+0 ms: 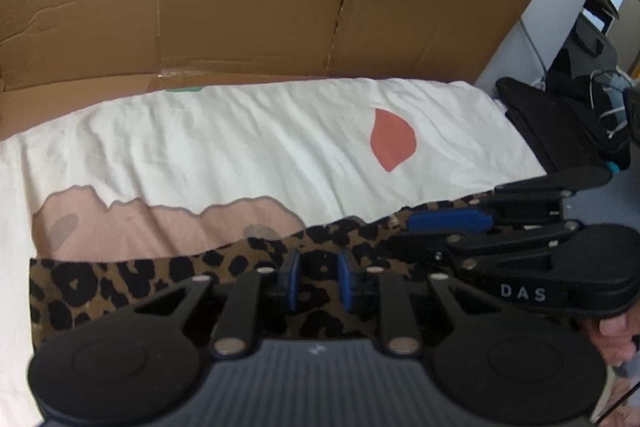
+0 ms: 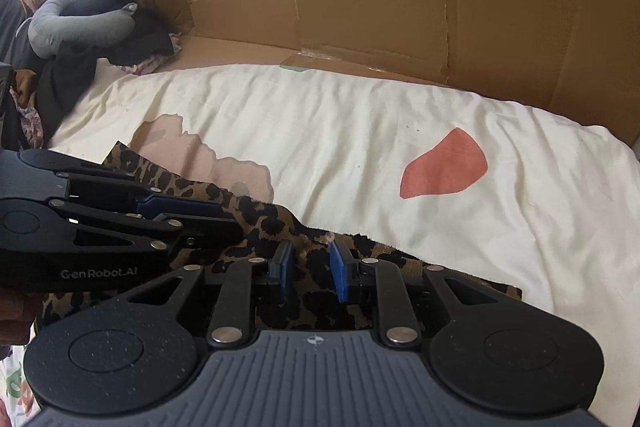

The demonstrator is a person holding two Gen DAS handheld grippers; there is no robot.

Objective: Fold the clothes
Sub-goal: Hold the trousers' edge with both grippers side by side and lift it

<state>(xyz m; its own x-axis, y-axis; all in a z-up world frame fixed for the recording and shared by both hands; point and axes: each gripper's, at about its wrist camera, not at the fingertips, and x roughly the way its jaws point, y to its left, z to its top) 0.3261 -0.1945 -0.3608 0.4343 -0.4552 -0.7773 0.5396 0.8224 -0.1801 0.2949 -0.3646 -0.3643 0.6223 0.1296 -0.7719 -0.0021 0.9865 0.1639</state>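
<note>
Hovering over leopard-print cloth (image 1: 120, 279) on bed sheet (image 1: 280, 131), L claw (image 1: 318, 279) & R claw (image 2: 310, 273) both spread.

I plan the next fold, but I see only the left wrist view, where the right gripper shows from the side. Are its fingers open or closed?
Observer: Open. In the right wrist view the right gripper has a clear gap, and the leopard-print garment shows through it.
Operator: Where does the garment end on that side?
Observer: Its end lies flat on the cream bedcover, just right of the gripper.
Operator: Is anything at the far left of the bed?
Observer: A grey neck pillow, with dark clothes heaped by it.
</note>
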